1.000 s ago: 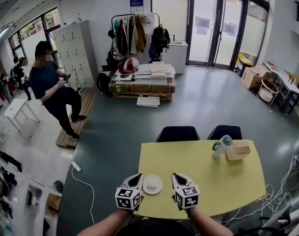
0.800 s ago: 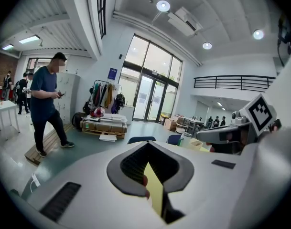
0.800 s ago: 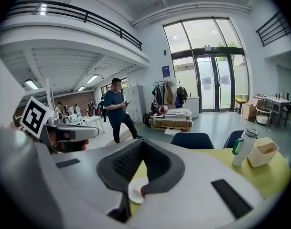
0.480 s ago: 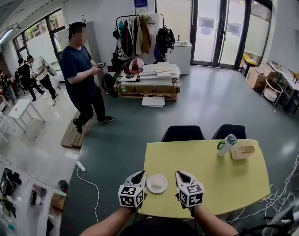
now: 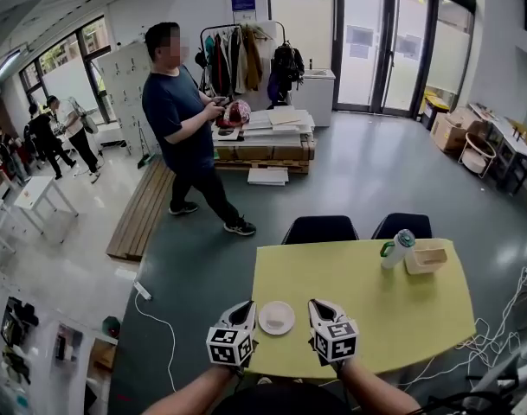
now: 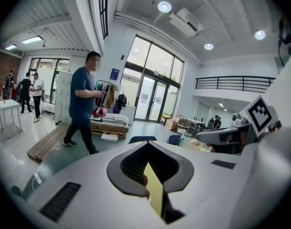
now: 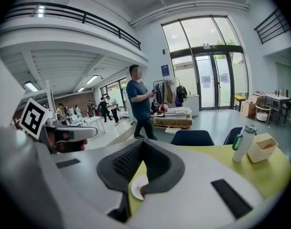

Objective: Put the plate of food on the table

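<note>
Jaws of the left gripper (image 5: 243,309) are pressed together on nothing, hovering over the table's (image 5: 393,314) near edge. Just right of it the plate (image 5: 276,317) sits flat on the table, close to that edge and touched by neither tool; any food on it is too small to make out. Right gripper (image 5: 319,308) flanks it, likewise closed and empty. Placing looks done, so draw both straight back without brushing the rim. To seat it further in, open wide and take the rim from both sides. Bottle (image 5: 395,250) and box (image 5: 426,257) stand well apart.
</note>
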